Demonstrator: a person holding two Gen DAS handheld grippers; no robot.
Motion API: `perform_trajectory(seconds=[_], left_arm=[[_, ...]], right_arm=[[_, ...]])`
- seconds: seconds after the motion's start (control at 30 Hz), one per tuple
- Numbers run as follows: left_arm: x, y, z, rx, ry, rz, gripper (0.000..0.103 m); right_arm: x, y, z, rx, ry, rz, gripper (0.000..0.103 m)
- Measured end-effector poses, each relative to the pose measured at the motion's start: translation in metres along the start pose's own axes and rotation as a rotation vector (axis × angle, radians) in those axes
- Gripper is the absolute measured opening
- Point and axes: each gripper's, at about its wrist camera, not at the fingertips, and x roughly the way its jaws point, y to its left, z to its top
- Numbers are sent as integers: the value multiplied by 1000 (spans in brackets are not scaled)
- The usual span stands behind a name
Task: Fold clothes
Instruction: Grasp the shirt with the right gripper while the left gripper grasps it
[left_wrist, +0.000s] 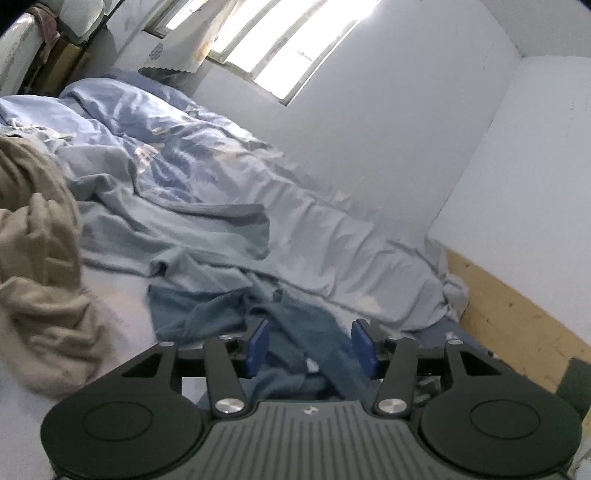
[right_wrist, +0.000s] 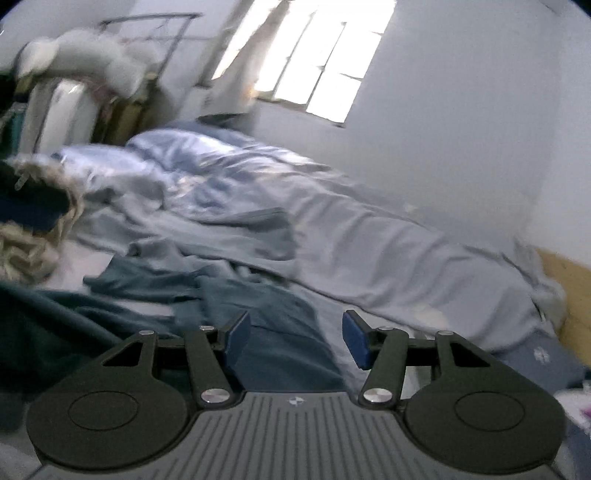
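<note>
We hold our left gripper (left_wrist: 309, 345) and right gripper (right_wrist: 291, 338) above a crumpled blue garment (left_wrist: 295, 332) on the bed (left_wrist: 122, 302), both claws apart, gripping nothing, beige clothing (left_wrist: 37, 258) nearby.

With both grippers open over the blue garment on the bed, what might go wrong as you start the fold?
1. The blue garment lies crumpled and overlapped, so the left gripper may pinch several layers at once.
2. It lies right against the rumpled duvet; a grab near that edge could catch bedding too.
3. The right gripper view is blurred, so its aim at the cloth may be off.
</note>
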Motion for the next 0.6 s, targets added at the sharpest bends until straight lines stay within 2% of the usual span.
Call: perform_trajectory(seconds=[0.13, 0.2, 0.27, 0.43, 0.6], left_arm=[[27, 7, 1, -3, -12, 36, 49], [36, 14, 1, -44, 1, 61, 49], [42, 19, 2, -84, 18, 73, 49], [44, 27, 4, -117, 36, 85, 49], [43, 40, 3, -154, 57, 138, 48]], right_arm=[[27, 22, 0, -77, 14, 22, 54], [39, 30, 1, -111, 18, 17, 41], [51, 40, 0, -158, 23, 19, 37], [67, 58, -6, -248, 40, 38, 37], [78, 73, -18, -333, 74, 40, 37]])
